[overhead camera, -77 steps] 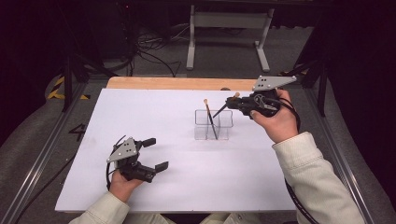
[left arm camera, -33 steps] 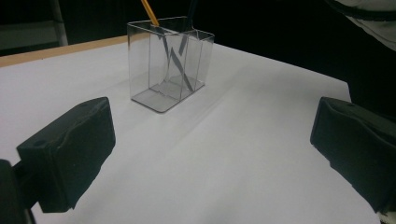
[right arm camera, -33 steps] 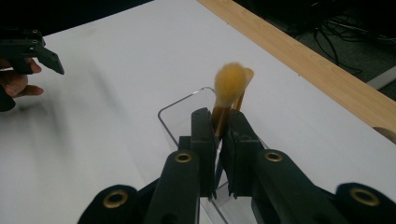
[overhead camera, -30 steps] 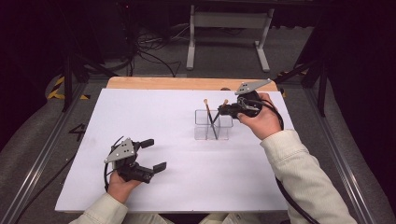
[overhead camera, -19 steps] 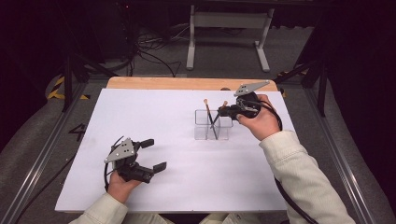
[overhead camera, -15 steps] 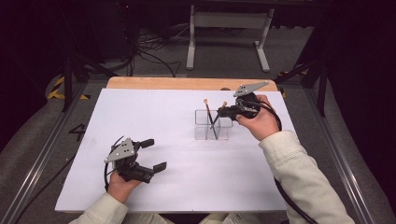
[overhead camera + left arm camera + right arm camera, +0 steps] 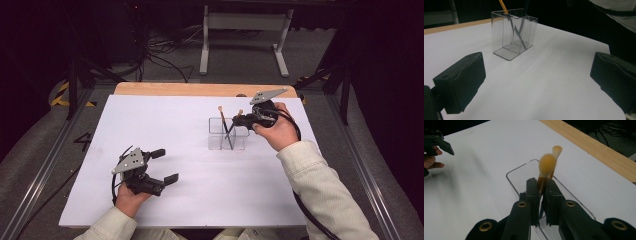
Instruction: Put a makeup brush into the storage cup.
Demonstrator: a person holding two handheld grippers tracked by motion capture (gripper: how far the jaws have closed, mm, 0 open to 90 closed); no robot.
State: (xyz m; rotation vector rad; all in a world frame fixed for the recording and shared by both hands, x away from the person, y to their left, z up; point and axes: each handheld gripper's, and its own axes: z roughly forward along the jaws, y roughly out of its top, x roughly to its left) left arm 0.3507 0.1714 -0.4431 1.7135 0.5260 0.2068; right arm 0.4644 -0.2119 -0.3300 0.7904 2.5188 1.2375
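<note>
A clear two-compartment container point(image 7: 220, 142) stands on the white table top right of centre. One brush point(image 7: 220, 109) leans in it, bristles up. My right gripper point(image 7: 236, 121) hovers at the container's right end, shut on the handle of a second brush point(image 7: 239, 113), whose lower end reaches down inside the container. The right gripper view has my jaws point(image 7: 541, 185) pressed on that handle just below its orange bristle head point(image 7: 547, 165), above the container's rim point(image 7: 519, 170). My left gripper point(image 7: 165, 166) rests open at the near left, and in its own view point(image 7: 539, 75) the container point(image 7: 512, 35) stands ahead.
The white sheet point(image 7: 165, 125) covers the table, with a bare wooden strip point(image 7: 190, 89) along the far edge. Beyond it are a metal stand point(image 7: 242, 22) and cables on the floor. A person's sleeve point(image 7: 320, 190) crosses the near right.
Since the earliest frame my right gripper has carried the brush left and down to the container. Over the last second it barely shifted. The left gripper has stayed put.
</note>
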